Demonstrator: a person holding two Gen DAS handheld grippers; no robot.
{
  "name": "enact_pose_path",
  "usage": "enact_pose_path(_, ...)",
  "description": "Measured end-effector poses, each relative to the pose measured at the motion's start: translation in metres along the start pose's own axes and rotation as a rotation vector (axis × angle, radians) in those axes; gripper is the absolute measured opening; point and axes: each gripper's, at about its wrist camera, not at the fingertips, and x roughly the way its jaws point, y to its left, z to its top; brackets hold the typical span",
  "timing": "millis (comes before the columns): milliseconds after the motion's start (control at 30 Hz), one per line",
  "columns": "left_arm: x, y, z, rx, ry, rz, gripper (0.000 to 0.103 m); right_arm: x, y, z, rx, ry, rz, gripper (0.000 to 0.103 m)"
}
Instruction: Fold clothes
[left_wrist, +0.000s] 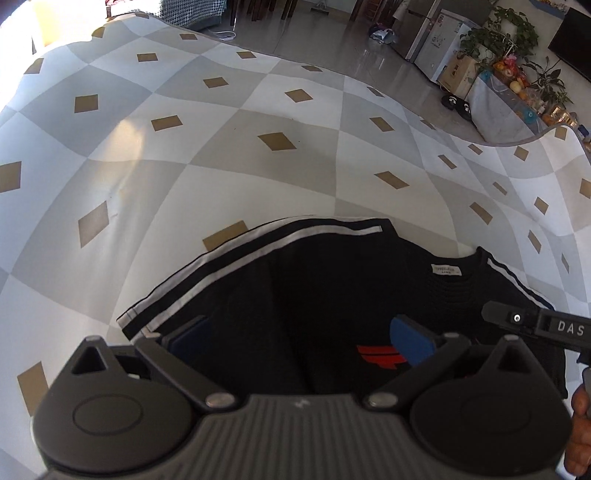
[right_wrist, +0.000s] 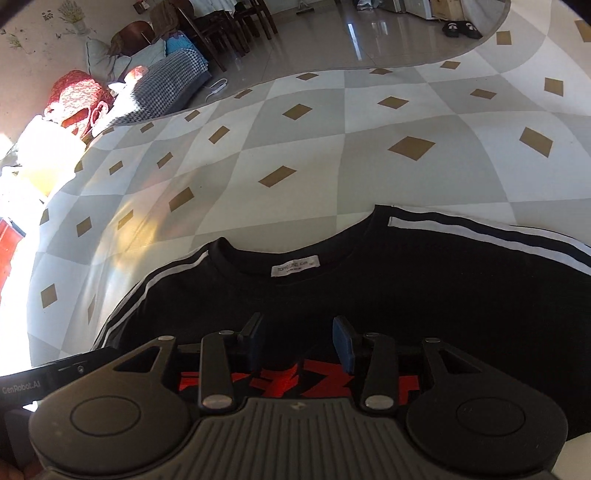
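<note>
A black T-shirt (left_wrist: 332, 280) with white shoulder stripes, a white neck label and a red chest print lies flat on a checkered cloth surface (left_wrist: 221, 155). Its left sleeve looks folded in over the body. My left gripper (left_wrist: 299, 339) hovers over the shirt's left part, open and empty. The shirt also shows in the right wrist view (right_wrist: 406, 280), collar facing away. My right gripper (right_wrist: 299, 343) is open and empty above the chest, just below the collar. The right gripper's body shows at the right edge of the left wrist view (left_wrist: 535, 325).
The grey-and-white checkered cloth with tan diamonds (right_wrist: 332, 147) stretches far beyond the shirt. Past its far edge is a shiny tiled floor (right_wrist: 332, 37), black slippers (left_wrist: 458, 103), a fridge, plants and a sofa with cushions (right_wrist: 155, 81).
</note>
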Motion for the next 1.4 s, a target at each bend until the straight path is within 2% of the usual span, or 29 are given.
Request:
enact_pose_path(233,0.023,0.019,-0.011,-0.154,0.088,-0.071,0.103,0.011,-0.032,0.006,0.034,0.026,-0.1,0.043)
enact_pose_path(333,0.026,0.026,-0.009,-0.205,0.075,-0.09,0.103,0.015,-0.043,0.006,0.04,0.009,-0.111,0.043)
enact_pose_path(433,0.027,0.028,-0.008,-0.226,0.074,-0.099,0.103,0.018,-0.042,0.01,-0.013,0.004,-0.147,0.041)
enact_pose_path(833,0.036,0.017,0.001,-0.126,0.085,-0.055,0.103,0.032,-0.055,0.031,-0.094,-0.057,-0.246,0.04)
enact_pose_path(1133,0.049,-0.008,0.005,0.071,0.075,0.083,0.103,0.044,-0.06,0.048,-0.131,-0.084,-0.277,0.044)
enact_pose_path(1233,0.054,-0.011,0.007,0.117,0.068,0.146,0.103,0.045,-0.057,0.051,-0.128,-0.057,-0.274,0.045)
enact_pose_path(1333,0.058,-0.011,0.009,0.156,0.057,0.216,0.103,0.042,-0.054,0.05,-0.126,-0.029,-0.243,0.045)
enact_pose_path(1400,0.058,-0.005,0.011,0.145,0.043,0.236,0.103,0.038,-0.053,0.048,-0.124,-0.02,-0.219,0.045)
